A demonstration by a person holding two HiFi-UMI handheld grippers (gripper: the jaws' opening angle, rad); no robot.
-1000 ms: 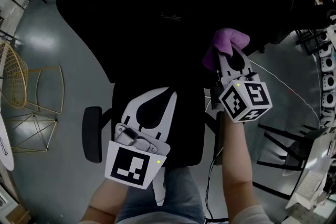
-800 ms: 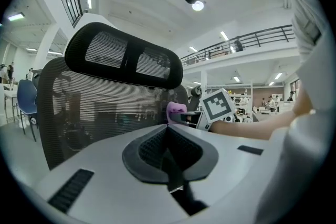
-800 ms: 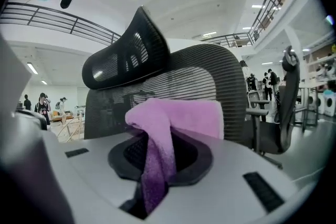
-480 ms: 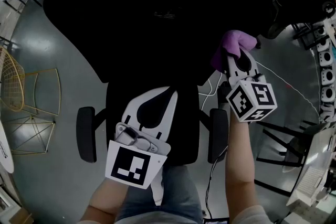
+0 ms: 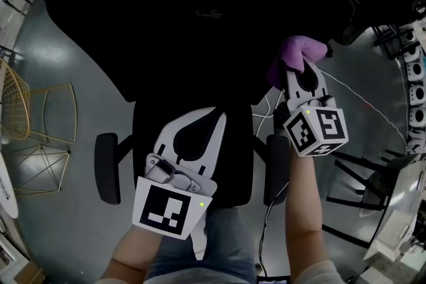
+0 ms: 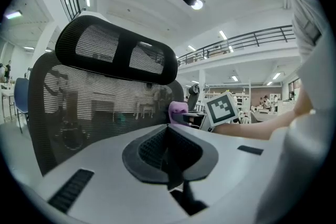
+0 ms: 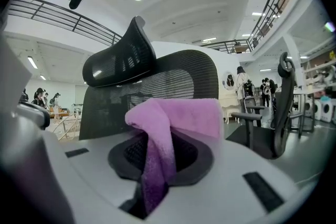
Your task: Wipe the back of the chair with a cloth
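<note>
From above, the black mesh chair back [image 5: 200, 16] fills the top of the head view, with the seat [image 5: 193, 103] below it. My right gripper [image 5: 295, 71] is shut on a purple cloth [image 5: 301, 52], held at the right edge of the chair back; I cannot tell whether they touch. In the right gripper view the cloth [image 7: 168, 123] drapes over the jaws, with the mesh back [image 7: 178, 84] and headrest [image 7: 118, 68] beyond. My left gripper [image 5: 213, 116] hovers over the seat, shut and holding nothing. The left gripper view faces the mesh back [image 6: 100, 113] and shows the cloth [image 6: 177, 110].
A yellow wire chair [image 5: 23, 106] stands on the grey floor at left. The chair's armrests [image 5: 106, 166] [image 5: 276, 169] flank the seat. A thin cable [image 5: 363, 100] runs across the floor at right. Another office chair [image 7: 278, 113] and desks stand to the right.
My right gripper and the cloth have shifted slightly right and up along the chair back's right edge. The chair has slid left in the view. The left gripper stays put.
</note>
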